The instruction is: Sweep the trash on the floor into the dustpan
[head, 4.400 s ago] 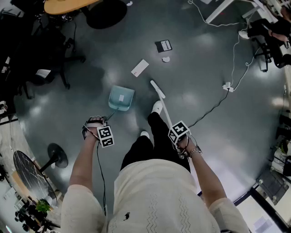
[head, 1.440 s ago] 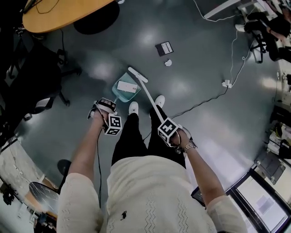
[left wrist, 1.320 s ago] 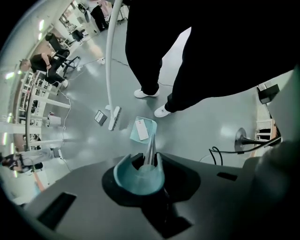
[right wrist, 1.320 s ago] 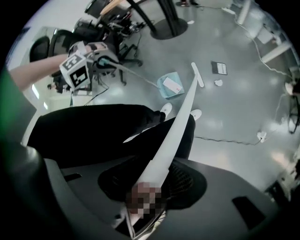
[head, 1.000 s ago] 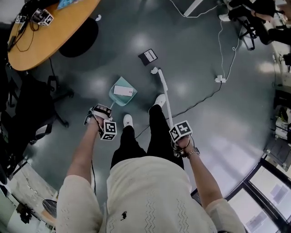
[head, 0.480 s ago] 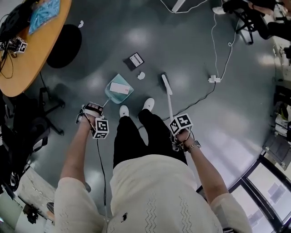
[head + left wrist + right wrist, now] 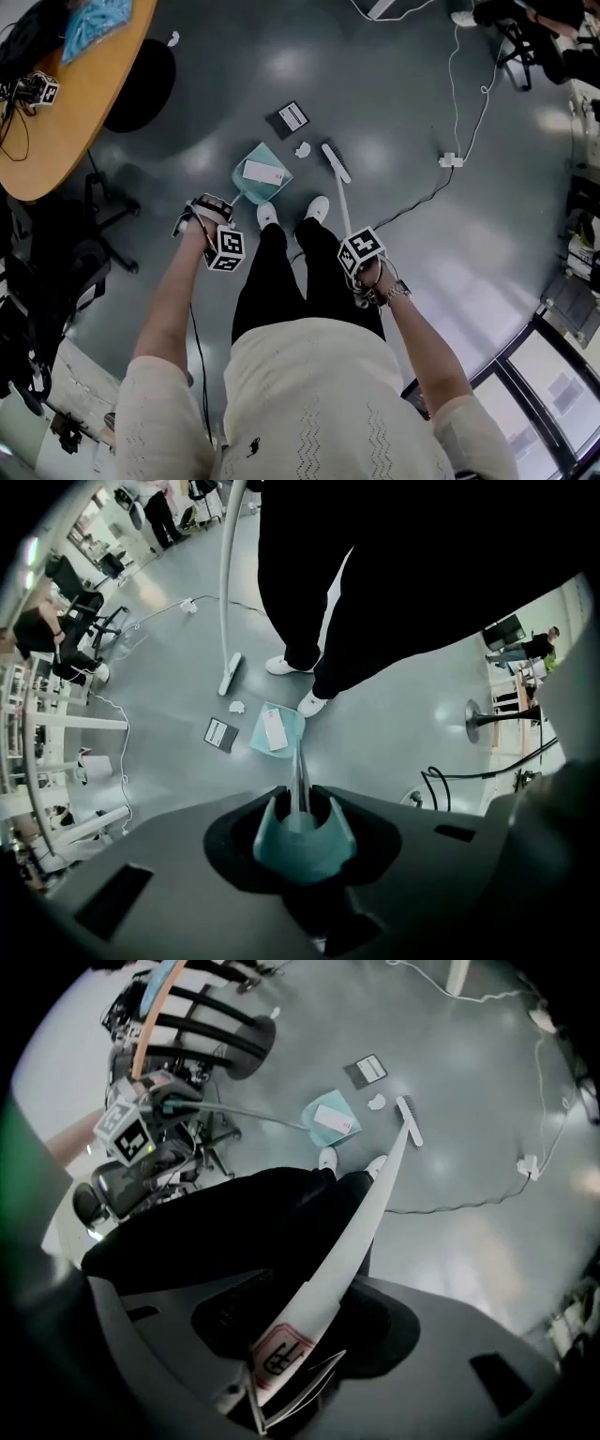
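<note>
A teal dustpan [image 7: 261,172] rests on the grey floor with a white card [image 7: 263,172] lying in it. My left gripper [image 7: 204,217] is shut on the dustpan's long handle [image 7: 302,829]. My right gripper [image 7: 364,272] is shut on the white broom handle [image 7: 349,1255]. The broom head [image 7: 336,162] sits on the floor just right of a crumpled white paper [image 7: 303,149]. A black flat packet [image 7: 292,117] lies beyond the dustpan. In the left gripper view the dustpan [image 7: 274,731], paper [image 7: 237,707] and packet [image 7: 221,734] lie close together.
The person's white shoes [image 7: 317,208] stand just behind the dustpan and broom. A round wooden table [image 7: 66,103] and dark office chairs [image 7: 56,244] fill the left. A cable with a white plug [image 7: 450,159] runs across the floor at right.
The white card lay on the floor at first and now lies in the dustpan. Dustpan and broom have moved up to the black packet, and the broom head stands nearer the crumpled paper.
</note>
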Demonstrator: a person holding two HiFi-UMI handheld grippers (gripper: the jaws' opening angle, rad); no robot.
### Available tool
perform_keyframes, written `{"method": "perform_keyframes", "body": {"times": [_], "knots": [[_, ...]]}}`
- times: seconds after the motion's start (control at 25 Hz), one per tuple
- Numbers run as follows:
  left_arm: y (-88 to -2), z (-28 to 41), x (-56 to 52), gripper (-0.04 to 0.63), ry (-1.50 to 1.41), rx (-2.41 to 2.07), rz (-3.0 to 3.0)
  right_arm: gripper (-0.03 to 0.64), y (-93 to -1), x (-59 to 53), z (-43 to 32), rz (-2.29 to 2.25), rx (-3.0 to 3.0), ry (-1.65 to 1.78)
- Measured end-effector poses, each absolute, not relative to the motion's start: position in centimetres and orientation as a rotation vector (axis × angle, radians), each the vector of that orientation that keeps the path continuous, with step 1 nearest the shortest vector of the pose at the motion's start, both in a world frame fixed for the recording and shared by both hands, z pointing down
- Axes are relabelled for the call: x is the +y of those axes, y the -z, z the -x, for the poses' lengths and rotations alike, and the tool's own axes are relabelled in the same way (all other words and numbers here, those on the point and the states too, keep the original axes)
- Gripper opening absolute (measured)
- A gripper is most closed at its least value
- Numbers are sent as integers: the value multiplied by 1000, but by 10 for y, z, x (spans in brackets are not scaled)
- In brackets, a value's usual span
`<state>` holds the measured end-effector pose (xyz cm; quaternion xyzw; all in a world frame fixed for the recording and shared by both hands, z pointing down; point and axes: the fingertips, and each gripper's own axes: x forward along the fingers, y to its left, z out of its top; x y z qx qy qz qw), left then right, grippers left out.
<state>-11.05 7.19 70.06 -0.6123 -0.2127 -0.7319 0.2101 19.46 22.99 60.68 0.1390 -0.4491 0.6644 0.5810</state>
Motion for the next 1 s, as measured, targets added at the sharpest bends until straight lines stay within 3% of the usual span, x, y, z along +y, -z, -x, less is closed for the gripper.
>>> {"method": "perform_keyframes", "body": {"times": [0.48,1.0], "knots": [[-710,145,72,92,2029,-479,1782,190,-596,270,-128,19,-1145,-1217],[-698,162,63,92,2068,-320,1823,191,-576,199,-154,-295,-1140,-1230]]}}
